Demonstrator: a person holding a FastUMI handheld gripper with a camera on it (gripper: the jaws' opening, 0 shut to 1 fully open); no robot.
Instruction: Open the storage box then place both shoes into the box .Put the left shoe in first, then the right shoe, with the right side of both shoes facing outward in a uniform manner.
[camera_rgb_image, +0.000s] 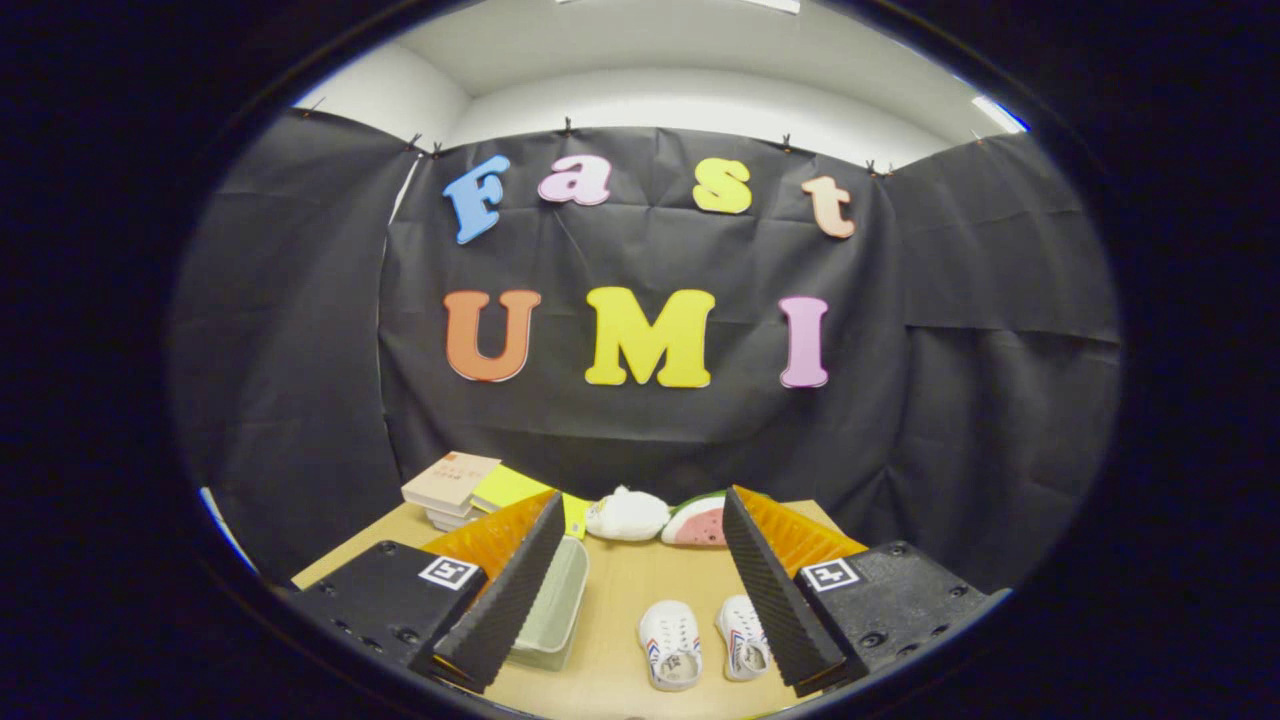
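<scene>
Two shoes (705, 642) wait, box still closed.
I hold the gripper (640, 590) spread wide and empty above the table (620, 600); storage box (550, 605) sits beside the shoes, lid on, so opening it comes first.

Stacked books (449, 487), white plush (627, 514), watermelon toy (697, 522) at table (620, 640) back.

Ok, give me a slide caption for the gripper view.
Open gripper above the table: storage box by one finger, white shoes side by side between both.

Shoes (700, 645) side by side on table (620, 590), storage box (553, 605) left, books (452, 487) behind box
</scene>
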